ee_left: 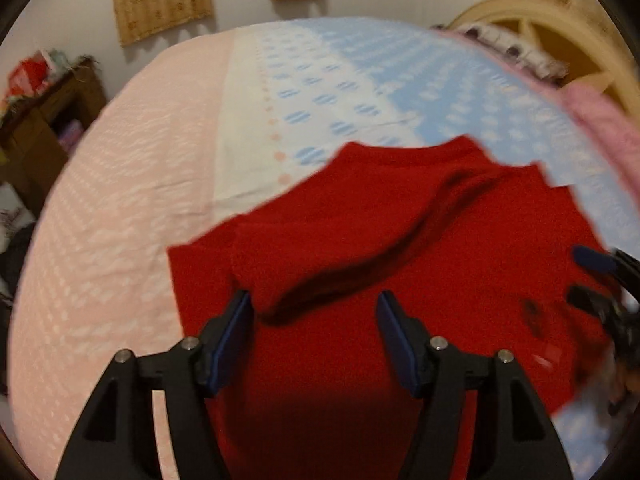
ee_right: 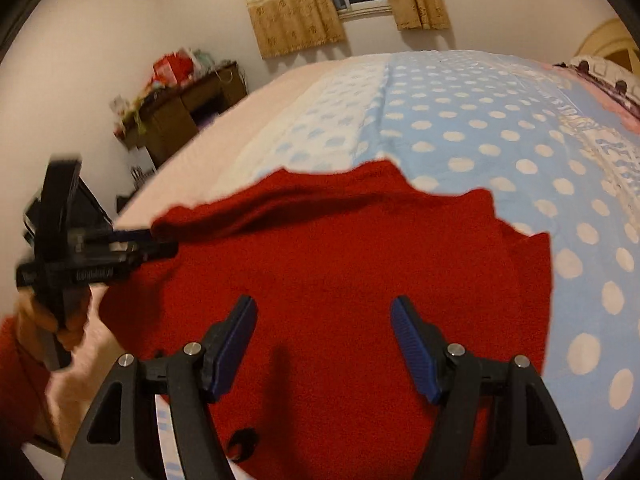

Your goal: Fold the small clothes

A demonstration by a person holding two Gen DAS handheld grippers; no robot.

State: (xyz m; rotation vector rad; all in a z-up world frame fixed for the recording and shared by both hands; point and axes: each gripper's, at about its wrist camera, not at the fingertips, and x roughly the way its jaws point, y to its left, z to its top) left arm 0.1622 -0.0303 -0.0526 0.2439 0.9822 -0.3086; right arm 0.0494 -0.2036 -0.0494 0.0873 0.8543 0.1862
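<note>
A small red garment (ee_left: 360, 240) lies spread on the bed, with a sleeve or edge folded across its middle as a raised ridge. It also shows in the right wrist view (ee_right: 340, 264). My left gripper (ee_left: 314, 308) is open just above the garment, its left finger touching the end of the folded ridge. It shows at the left of the right wrist view (ee_right: 156, 242), at the garment's left edge. My right gripper (ee_right: 323, 314) is open and empty over the garment's near part. It appears at the right edge of the left wrist view (ee_left: 580, 276).
The bed (ee_right: 500, 128) has a blue polka-dot cover and a pink part (ee_left: 120, 200) at the left. A cluttered wooden cabinet (ee_right: 180, 108) stands by the wall at the left. A wooden headboard (ee_left: 560, 36) and pink bedding lie at the right.
</note>
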